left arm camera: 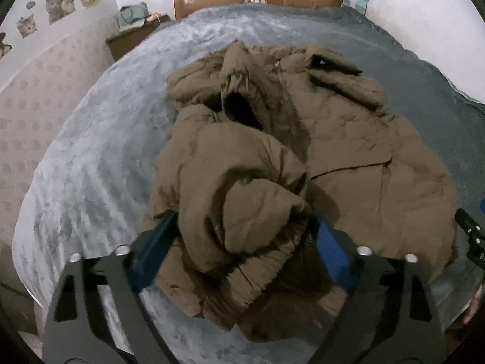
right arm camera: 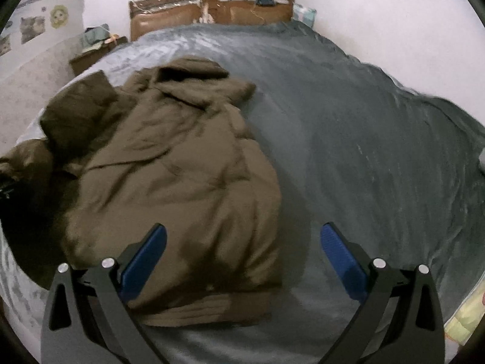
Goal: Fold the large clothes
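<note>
Hiding L pads, maybe gripped: coat

Your left tool has its blue pads partly buried: a bunched sleeve of the brown padded jacket covers both tips, so you cannot tell whether they press the fabric. The other tool's black frame is cut off at that view's right edge. In your right wrist view the jacket is smeared by motion blur, its left part runs off the picture, and the seams are unreadable. The cat stickers and the clutter on the nightstand are too small to make out.
</note>
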